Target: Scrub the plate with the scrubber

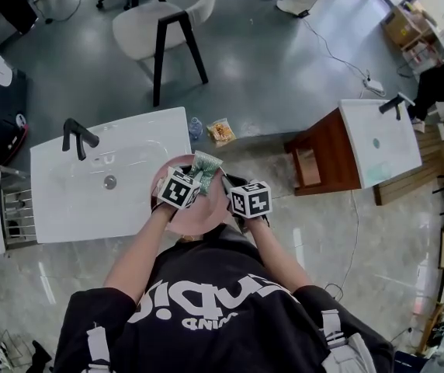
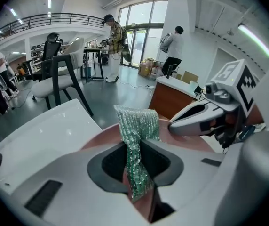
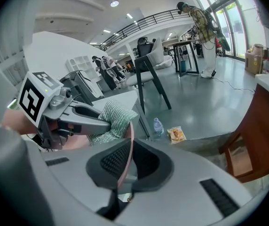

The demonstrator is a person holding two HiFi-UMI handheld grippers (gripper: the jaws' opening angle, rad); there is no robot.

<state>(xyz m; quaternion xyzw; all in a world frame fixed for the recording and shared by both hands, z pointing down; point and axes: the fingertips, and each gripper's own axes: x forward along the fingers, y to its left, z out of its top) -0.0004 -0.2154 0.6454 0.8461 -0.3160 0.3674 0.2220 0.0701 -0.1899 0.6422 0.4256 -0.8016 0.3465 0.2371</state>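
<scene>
The pink plate point(image 1: 195, 217) hangs just right of the white sink point(image 1: 105, 200), its near rim pinched tight in the right tongs point(image 3: 120, 168). The left tongs point(image 2: 137, 173) clamp a green scrubber point(image 2: 135, 126) over the plate's face, its long axis pointing far.

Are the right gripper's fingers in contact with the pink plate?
Touching. The right gripper view shows the right gripper with its fingers clamped on the pink plate, whose rim is seen edge-on between them.
</scene>
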